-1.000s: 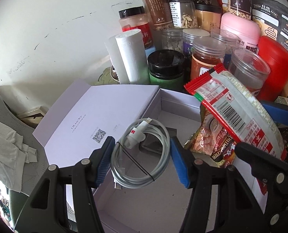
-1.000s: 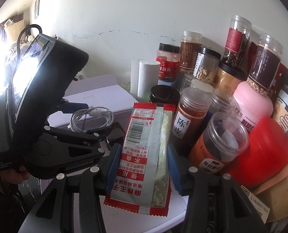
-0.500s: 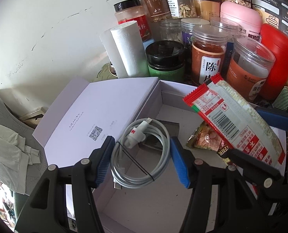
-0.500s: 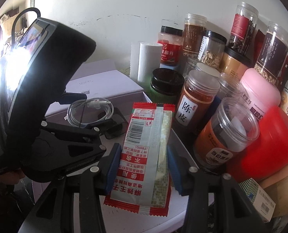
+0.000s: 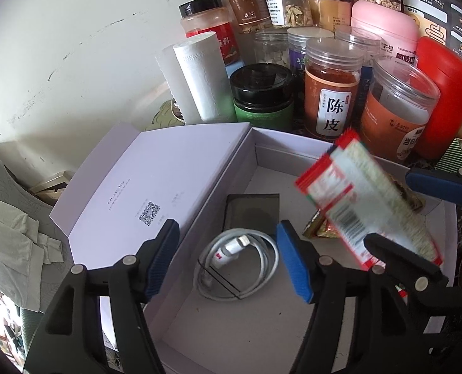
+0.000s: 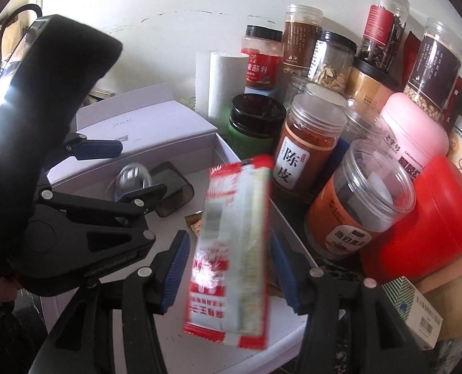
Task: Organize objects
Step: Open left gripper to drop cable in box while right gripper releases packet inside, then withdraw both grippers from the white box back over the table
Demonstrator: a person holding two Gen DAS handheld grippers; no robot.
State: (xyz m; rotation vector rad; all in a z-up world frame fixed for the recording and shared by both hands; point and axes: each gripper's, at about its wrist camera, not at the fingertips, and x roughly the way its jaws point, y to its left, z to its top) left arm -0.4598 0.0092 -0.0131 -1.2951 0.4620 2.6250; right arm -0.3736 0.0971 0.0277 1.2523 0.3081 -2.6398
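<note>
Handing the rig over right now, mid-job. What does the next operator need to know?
Left gripper: open, hovering over the white box. The coiled white cable lies free on the box floor below it.
Right gripper: the red-and-white snack packet sits between its fingers, above the right side of the box. The packet is motion-blurred, so I cannot tell whether the grip holds.
Done: the cable and a small foil sachet are in the box.
Left: get the packet down into the box, then probably close the open lid.
</note>
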